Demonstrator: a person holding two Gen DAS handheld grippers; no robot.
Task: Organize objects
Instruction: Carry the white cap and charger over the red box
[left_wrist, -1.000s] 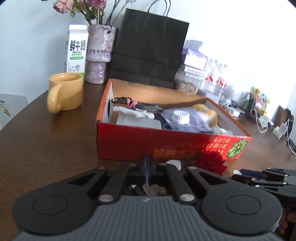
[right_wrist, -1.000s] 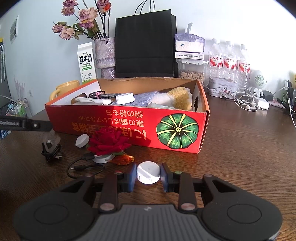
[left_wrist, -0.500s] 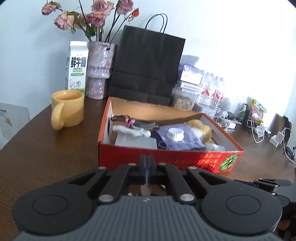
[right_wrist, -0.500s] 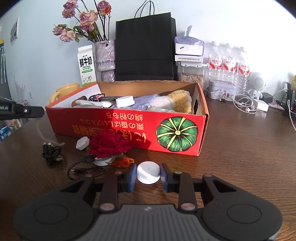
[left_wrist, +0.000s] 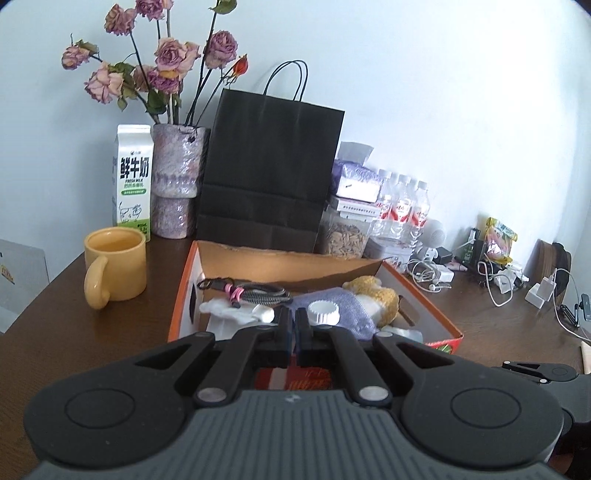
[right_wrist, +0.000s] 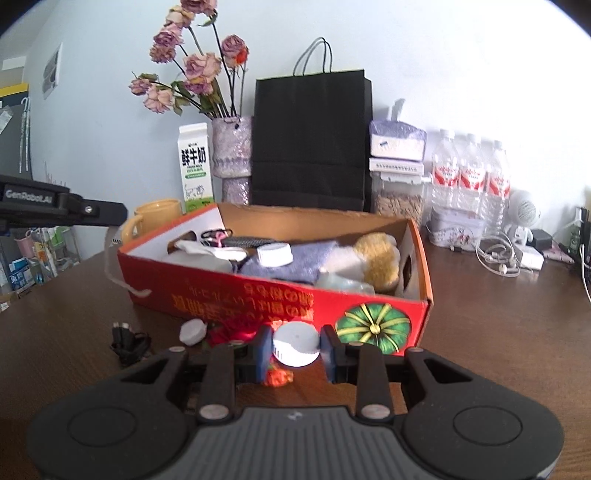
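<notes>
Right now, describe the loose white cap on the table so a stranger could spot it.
Find the red box with the green pumpkin print. Just before its front wall, beside the red rose, lies the white cap, bare on the wood, unlike the similar white disc clamped in the right gripper.

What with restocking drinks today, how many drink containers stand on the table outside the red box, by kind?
Water bottles: 3
Milk carton: 1
Yellow mug: 1
Total: 5

Clutter sitting along the wall

A black paper bag (left_wrist: 271, 166) is standing between a flower vase (left_wrist: 173, 181) and water bottles (right_wrist: 469, 173); a milk carton (left_wrist: 133, 177) is standing behind a yellow mug (left_wrist: 116, 266).
</notes>
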